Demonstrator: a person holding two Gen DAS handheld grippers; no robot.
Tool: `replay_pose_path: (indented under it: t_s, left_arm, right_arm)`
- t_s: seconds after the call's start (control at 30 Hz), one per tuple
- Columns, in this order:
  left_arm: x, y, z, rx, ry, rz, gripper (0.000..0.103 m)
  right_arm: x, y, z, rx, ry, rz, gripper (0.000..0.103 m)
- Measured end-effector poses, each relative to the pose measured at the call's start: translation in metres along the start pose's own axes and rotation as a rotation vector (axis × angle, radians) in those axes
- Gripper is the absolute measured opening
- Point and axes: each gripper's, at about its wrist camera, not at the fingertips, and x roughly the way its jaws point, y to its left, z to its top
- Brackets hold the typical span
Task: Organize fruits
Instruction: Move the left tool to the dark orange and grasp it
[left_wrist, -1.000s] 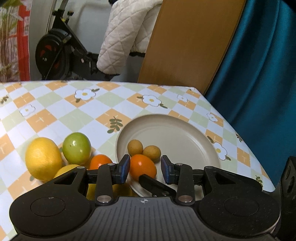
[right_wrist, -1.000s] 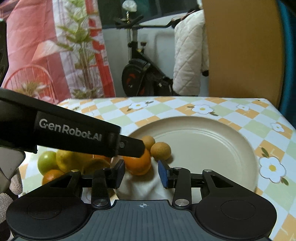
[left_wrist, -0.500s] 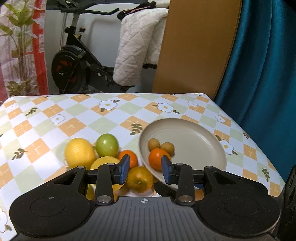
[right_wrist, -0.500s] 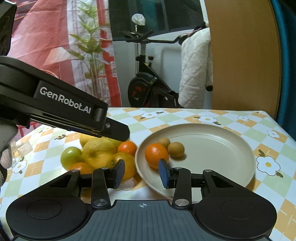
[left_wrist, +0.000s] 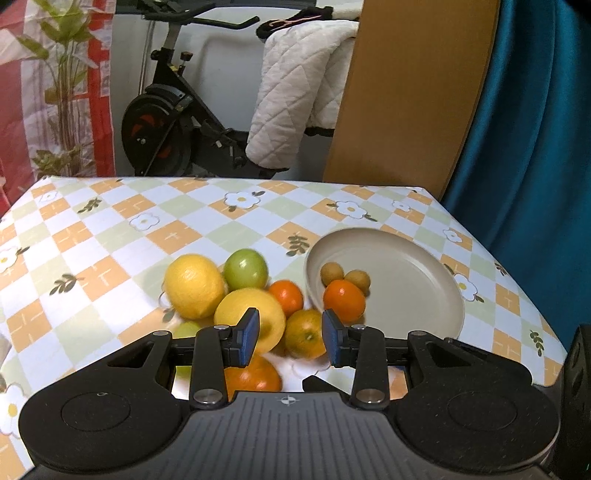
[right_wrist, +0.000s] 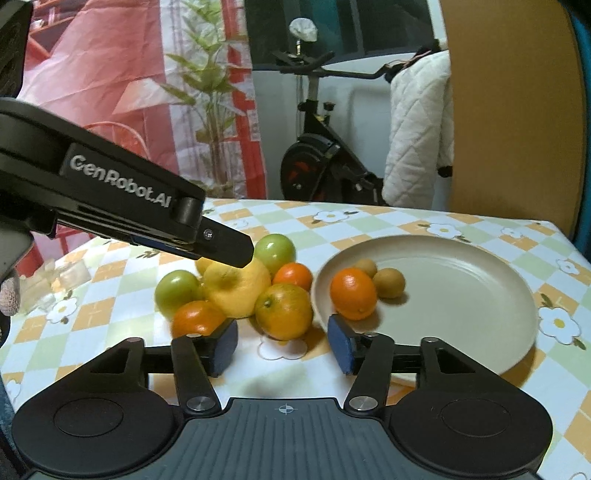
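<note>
Although 3 fruits already lie in the plate (right_wrist: 461, 291), an orange (right_wrist: 352, 293) and 2 small brown fruits (right_wrist: 388, 282), most of the fruit is heaped on the tablecloth (right_wrist: 388, 221) just off the plate's left rim. In that heap are counted 2 lemons, 1 of them (left_wrist: 194, 284) at the far left, 2 green fruits, 1 of them (left_wrist: 245, 268) on the far side, and several oranges.

The likeliest next pick is judged to be the yellow-orange citrus (right_wrist: 283, 311), which is set nearest the plate and touches the big lemon (right_wrist: 238, 291) behind it. From the right gripper (right_wrist: 282, 345) it lies straight ahead, just beyond the fingertips and centred on the gap. Its stem end is turned to the upper left, yet it is nearly round, so no axis need be favoured. The right gripper's jaws have just been opening; they are seen at a middling width, with nothing between them, only tablecloth.

The left gripper (left_wrist: 290, 341) is seen narrow and empty, raised above the heap, with the same citrus (left_wrist: 304, 334) framed between its tips but lower down. The right gripper is judged nearer and better placed. A forward push might nudge neighbouring fruit.
</note>
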Motion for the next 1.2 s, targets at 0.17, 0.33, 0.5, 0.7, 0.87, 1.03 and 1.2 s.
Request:
replay_pose_path:
  t_s: [0.17,0.33,0.5,0.7,0.87,1.03,1.2]
  left_arm:
    - [-0.011,0.021,-0.012,-0.046,-0.005,0.023,0.039]
    - [-0.019,0.033,-0.019,-0.058,-0.006,0.059,0.039]
    - [-0.017,0.037,-0.022,-0.080,0.017,0.053,0.039]
    - [-0.014,0.038,-0.025,-0.098,0.036,0.030,0.039]
    - [-0.008,0.039,-0.025,-0.115,0.052,0.013,0.039]
    - [0.000,0.040,-0.025,-0.123,0.067,0.004,0.039]
    - [0.005,0.041,-0.026,-0.130,0.075,-0.005,0.039]
  right_arm:
    - [0.003,0.000,-0.001,0.010,0.014,0.034,0.062]
    - [0.003,-0.002,-0.001,0.033,0.012,0.054,0.063]
    - [0.003,0.003,-0.002,0.007,0.015,0.078,0.056]
    - [0.009,0.018,0.000,-0.056,0.029,0.101,0.049]
    - [0.017,0.030,0.003,-0.099,0.045,0.119,0.048]
    - [0.025,0.038,0.006,-0.122,0.059,0.127,0.048]
    - [0.032,0.044,0.008,-0.125,0.071,0.129,0.048]
